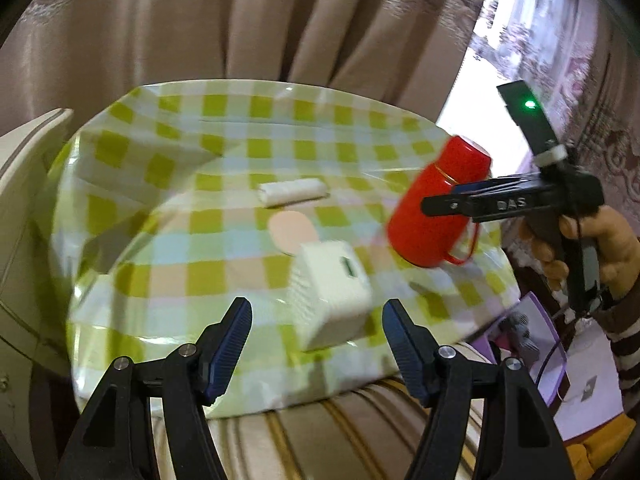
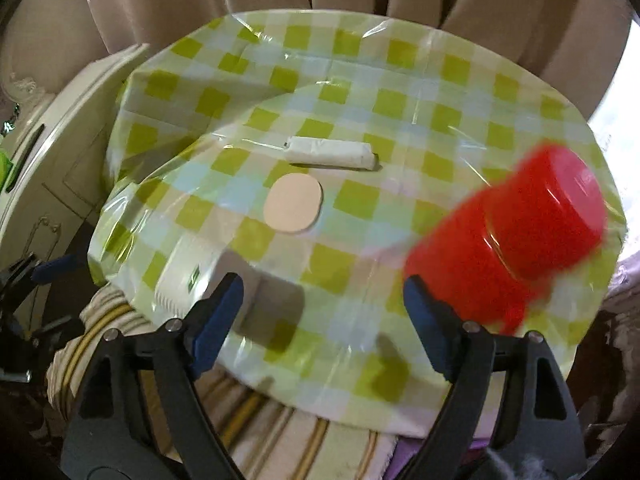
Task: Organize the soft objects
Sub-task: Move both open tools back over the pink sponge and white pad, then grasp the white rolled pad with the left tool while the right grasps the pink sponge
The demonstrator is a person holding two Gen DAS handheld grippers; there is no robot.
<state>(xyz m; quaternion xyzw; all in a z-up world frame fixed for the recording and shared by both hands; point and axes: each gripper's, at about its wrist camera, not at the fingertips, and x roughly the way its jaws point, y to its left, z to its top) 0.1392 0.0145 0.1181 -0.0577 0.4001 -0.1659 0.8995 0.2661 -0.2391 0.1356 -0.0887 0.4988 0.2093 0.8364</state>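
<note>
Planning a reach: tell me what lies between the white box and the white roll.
The round pink pad, between box and roll; both views show it.

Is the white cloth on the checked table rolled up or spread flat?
Rolled up: the white cloth lies as a tight tube behind the round pad.

The bench [image 2: 440, 92] wears a glossy cloth checked in lime green, white, pale blue and faint peach. On it lie a white rolled cloth [image 2: 330, 154], a peach-pink round pad [image 2: 293, 208] and a white box [image 1: 332, 292] with a small green mark. The flask [image 2: 516, 236] is bright red with a thin gold band. Beige curtains [image 1: 200, 20] hang behind. Each claw is black with dark blue pads [image 1: 232, 344]. A sleeve [image 1: 628, 344] is striped brown and white.
</note>
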